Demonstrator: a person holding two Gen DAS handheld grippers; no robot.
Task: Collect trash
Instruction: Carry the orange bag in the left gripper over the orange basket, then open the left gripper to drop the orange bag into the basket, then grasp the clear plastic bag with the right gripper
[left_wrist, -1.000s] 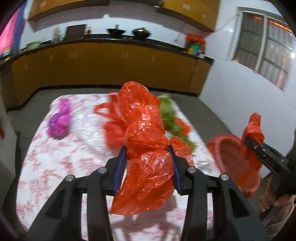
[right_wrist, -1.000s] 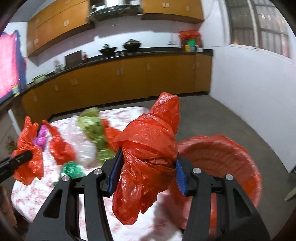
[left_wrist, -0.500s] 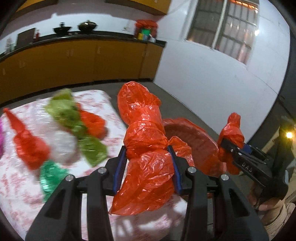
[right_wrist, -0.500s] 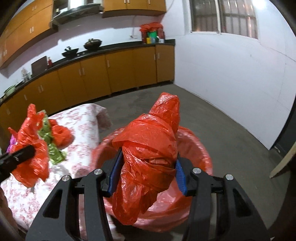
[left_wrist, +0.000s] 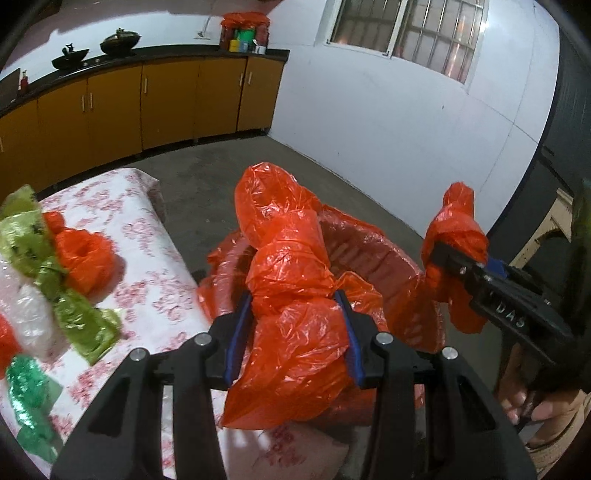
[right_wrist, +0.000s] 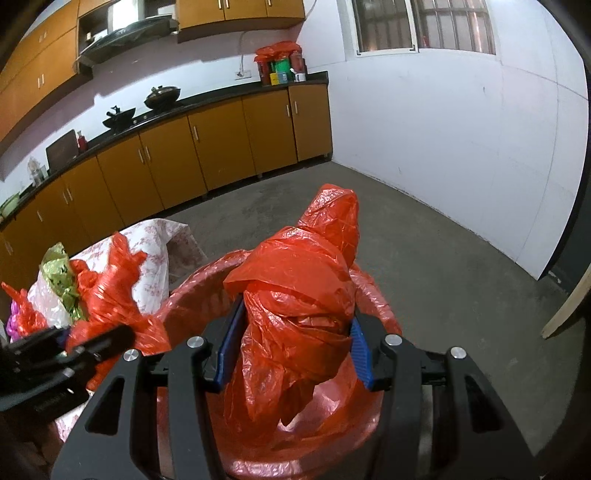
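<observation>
My left gripper (left_wrist: 293, 334) is shut on a crumpled red plastic bag (left_wrist: 291, 280) and holds it at the table's right end, above the near rim of a red-lined trash basket (left_wrist: 373, 251). My right gripper (right_wrist: 295, 345) is shut on another red plastic bag (right_wrist: 295, 295) and holds it over the basket's opening (right_wrist: 365, 417). The right gripper also shows in the left wrist view (left_wrist: 454, 258), with its bag (left_wrist: 458, 229). The left gripper shows in the right wrist view (right_wrist: 96, 343), with its bag (right_wrist: 110, 288).
The table with a floral cloth (left_wrist: 147, 266) carries more bags: red (left_wrist: 83, 256), light green (left_wrist: 74, 314), dark green (left_wrist: 29, 398) and clear (left_wrist: 26, 317). Orange cabinets (right_wrist: 184, 155) line the far wall. A white wall (right_wrist: 461, 147) stands to the right, above grey floor (right_wrist: 424, 258).
Both grippers have swung right from over the table to the red basket, each still holding its red bag. The right bag has come over the basket's opening.
</observation>
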